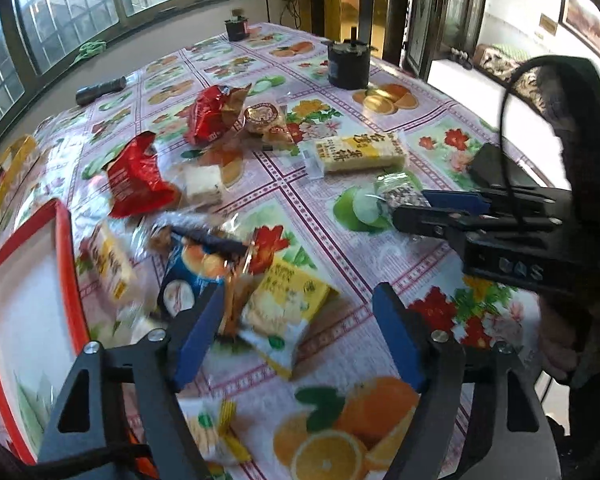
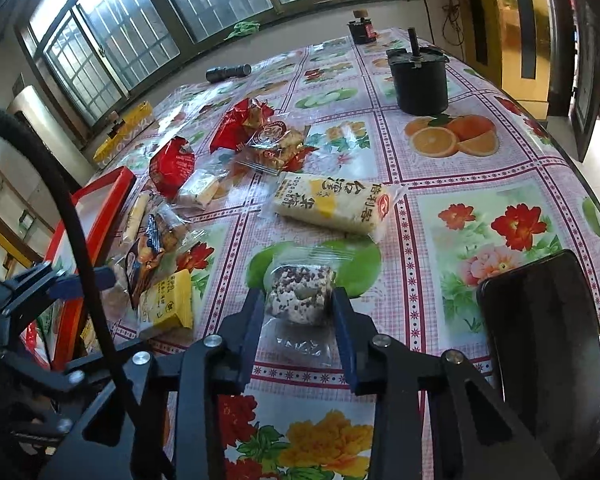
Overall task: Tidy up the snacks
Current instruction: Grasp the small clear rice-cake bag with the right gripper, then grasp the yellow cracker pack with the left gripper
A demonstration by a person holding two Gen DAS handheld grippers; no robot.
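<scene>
1. We see the counter (image 2: 480, 184) strewn with loose snacks, presumably awaiting sorting into the red-rimmed tray (image 1: 66, 240) at its left edge.
2. Our left gripper (image 1: 300, 336) hovers above the yellow biscuit packet (image 1: 288, 304), jaws spread wide, holding nothing.
3. Our right gripper (image 2: 298, 320) has its jaws clenched on the speckled wrapped cake (image 2: 300, 296), resting on the counter.
</scene>
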